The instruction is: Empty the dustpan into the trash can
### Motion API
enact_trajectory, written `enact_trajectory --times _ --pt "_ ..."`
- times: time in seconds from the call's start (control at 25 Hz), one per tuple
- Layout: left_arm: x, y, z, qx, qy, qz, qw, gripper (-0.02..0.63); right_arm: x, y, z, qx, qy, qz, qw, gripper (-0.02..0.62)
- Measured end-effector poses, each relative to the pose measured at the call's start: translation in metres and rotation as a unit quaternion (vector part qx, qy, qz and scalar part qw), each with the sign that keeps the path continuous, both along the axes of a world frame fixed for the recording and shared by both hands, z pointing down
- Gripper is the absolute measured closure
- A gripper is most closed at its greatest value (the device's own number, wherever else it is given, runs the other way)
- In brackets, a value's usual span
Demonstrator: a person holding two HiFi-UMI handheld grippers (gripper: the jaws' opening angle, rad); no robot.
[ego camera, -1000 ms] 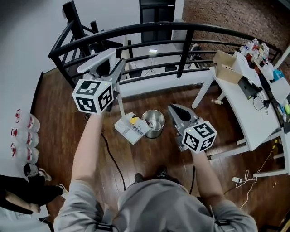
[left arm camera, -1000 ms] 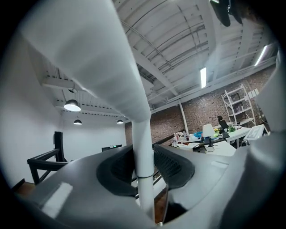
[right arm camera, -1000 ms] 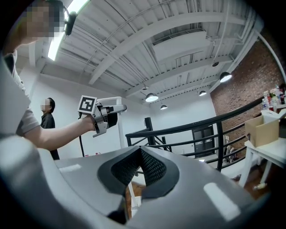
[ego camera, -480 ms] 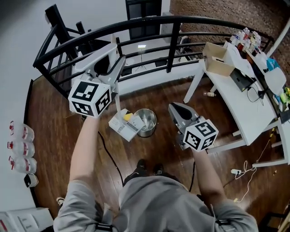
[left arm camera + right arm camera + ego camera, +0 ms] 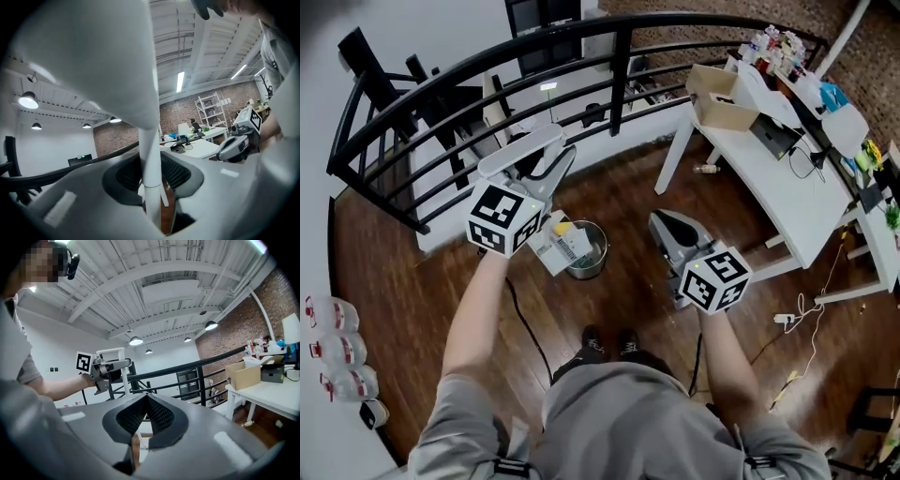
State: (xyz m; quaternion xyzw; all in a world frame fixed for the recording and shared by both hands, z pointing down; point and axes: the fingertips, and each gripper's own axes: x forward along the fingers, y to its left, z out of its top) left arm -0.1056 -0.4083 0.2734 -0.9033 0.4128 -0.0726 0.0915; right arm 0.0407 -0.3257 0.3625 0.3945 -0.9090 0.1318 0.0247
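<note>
Head view shows the left gripper [image 5: 546, 174] clamped on the white handle [image 5: 521, 150] of the dustpan [image 5: 562, 247]. The handle's broad top sits above the jaws, and the pan hangs below the gripper, toward the wooden floor [image 5: 412, 272]. The pan is tilted, with a yellow scrap [image 5: 563, 228] lying in it. Its far edge overlaps the rim of the metal trash can [image 5: 602, 255], which stands on the floor below and a little to the right of this gripper. Whether pan and rim touch cannot be told.

In the left gripper view the handle [image 5: 150, 140] runs upright through the left gripper [image 5: 151, 163], and both dark pads press on its sides.

The right gripper [image 5: 659, 221] hangs to the right of the trash can, well apart from the dustpan. In the right gripper view its jaws [image 5: 147, 399] are together, tip to tip, with nothing between them. That view also shows the left gripper [image 5: 108, 367] ahead and to the left, with its marker cube [image 5: 83, 363] and the white handle rising above it.

Beyond both grippers a black railing [image 5: 487, 62] curves across. A white table [image 5: 787, 202] stands to the right of the right gripper, with a cardboard box [image 5: 718, 101] on it. Far to the left of the left gripper, bottles [image 5: 334, 354] stand by the wall.
</note>
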Motion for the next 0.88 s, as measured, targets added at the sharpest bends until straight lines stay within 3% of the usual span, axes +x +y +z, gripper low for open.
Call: enact_trajectory --times 0.32,0.68,0.88 --pt "0.036 0.012 0.027 0.0 -0.024 0.079 0.9966 0.488 0.016 -0.002 0.01 -0.009 0.001 0.034 0.999 0.595" --pt "0.046 0.019 0.03 -0.005 -0.029 0.104 0.9941 0.488 0.002 -0.003 0.016 -0.015 -0.001 0.03 0.999 0.595" --pt "0.072 0.021 0.037 -0.002 -0.048 0.12 0.9917 0.488 0.015 -0.002 0.019 -0.013 -0.004 0.038 0.999 0.595"
